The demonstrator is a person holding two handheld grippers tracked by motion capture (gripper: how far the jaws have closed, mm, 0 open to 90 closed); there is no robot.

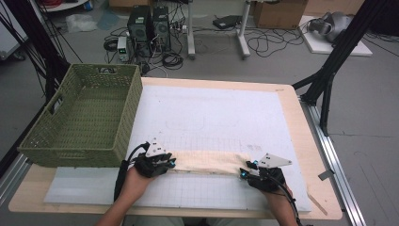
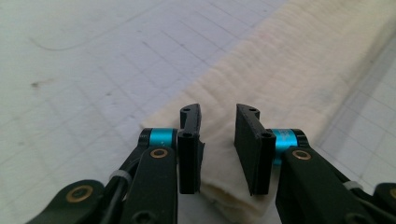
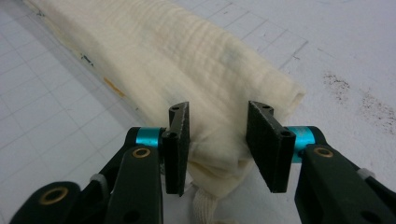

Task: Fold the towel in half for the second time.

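A cream cloth point(image 1: 207, 162), folded into a long narrow strip, lies across the near part of the white grid mat point(image 1: 211, 113). My left gripper point(image 1: 171, 162) is at the strip's left end, and its jaws close on the folded end of the cloth point(image 2: 289, 70), which fills the gap between the pads. At the strip's right end is my right gripper point(image 1: 244, 172). Between the jaws of the right gripper point(image 3: 219, 108) the cloth point(image 3: 187, 51) is bunched and wrinkled, touching both pads. The left gripper point(image 2: 218, 112) sits low over the mat.
A green woven basket point(image 1: 127, 122) stands empty at the table's left, its near corner close to my left hand. The wooden table point(image 1: 291, 103) extends beyond the mat on the right. Behind the table the floor holds computer cases, cables and stand legs.
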